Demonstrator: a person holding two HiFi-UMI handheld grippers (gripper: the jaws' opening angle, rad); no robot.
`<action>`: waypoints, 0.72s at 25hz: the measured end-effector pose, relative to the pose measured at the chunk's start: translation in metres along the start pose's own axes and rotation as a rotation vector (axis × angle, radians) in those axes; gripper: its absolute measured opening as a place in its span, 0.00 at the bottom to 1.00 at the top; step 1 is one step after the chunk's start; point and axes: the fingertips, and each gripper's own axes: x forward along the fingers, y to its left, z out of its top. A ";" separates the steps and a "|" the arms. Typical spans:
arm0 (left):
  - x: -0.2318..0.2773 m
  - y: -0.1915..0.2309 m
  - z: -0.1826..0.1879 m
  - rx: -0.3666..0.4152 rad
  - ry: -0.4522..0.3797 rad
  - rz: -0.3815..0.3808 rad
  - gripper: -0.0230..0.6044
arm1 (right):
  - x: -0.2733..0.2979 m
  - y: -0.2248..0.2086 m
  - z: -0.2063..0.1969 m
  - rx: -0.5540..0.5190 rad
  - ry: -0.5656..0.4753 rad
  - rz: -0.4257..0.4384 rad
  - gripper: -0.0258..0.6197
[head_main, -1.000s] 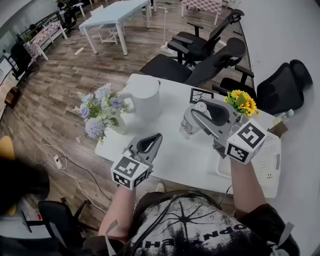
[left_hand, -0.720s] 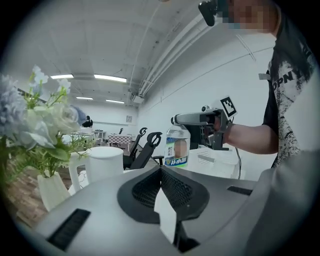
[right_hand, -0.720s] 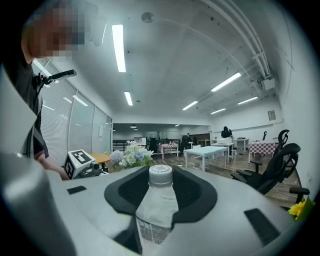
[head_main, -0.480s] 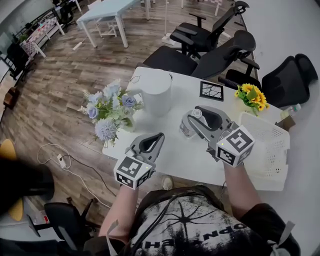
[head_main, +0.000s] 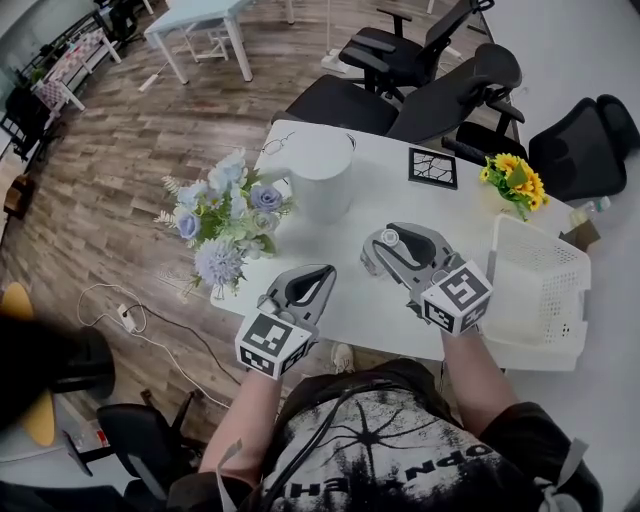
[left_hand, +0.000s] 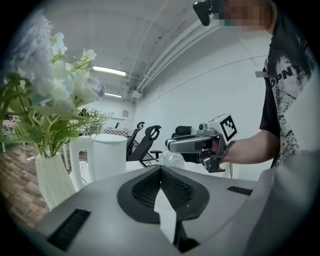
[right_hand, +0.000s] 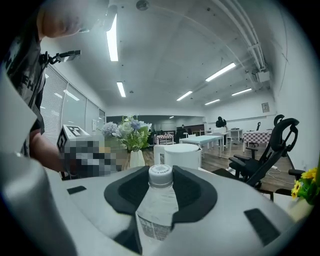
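Note:
My right gripper (head_main: 380, 244) is shut on a clear water bottle (right_hand: 159, 202) with a white cap (head_main: 388, 237), gripped just below the cap (right_hand: 161, 174), above the white table (head_main: 375, 310). The left gripper view shows that gripper (left_hand: 200, 145) side-on, with the bottle (left_hand: 172, 159) under its jaws. My left gripper (head_main: 316, 272) hovers at the table's near edge, to the left of the bottle. Its jaws (left_hand: 161, 170) meet with nothing between them. A white jug (head_main: 320, 175) stands beyond both grippers.
A vase of blue and white flowers (head_main: 225, 225) stands at the table's left edge, close to the left gripper. A white basket (head_main: 540, 290) sits at the right, with yellow flowers (head_main: 515, 180) and a marker tile (head_main: 433, 167) behind. Black office chairs (head_main: 430, 85) crowd the far side.
The right gripper has swung left with the bottle and come nearer the person; its view now faces the jug and flowers. The left gripper has turned a little toward the vase.

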 end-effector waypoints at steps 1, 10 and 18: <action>0.000 0.001 -0.002 -0.004 -0.001 0.000 0.05 | 0.002 0.001 -0.005 0.001 0.007 0.001 0.28; 0.001 0.006 -0.019 0.004 0.032 -0.002 0.05 | 0.021 0.003 -0.042 0.020 0.041 0.012 0.28; 0.002 0.008 -0.028 0.004 0.048 -0.007 0.05 | 0.026 0.008 -0.047 0.000 0.012 0.028 0.28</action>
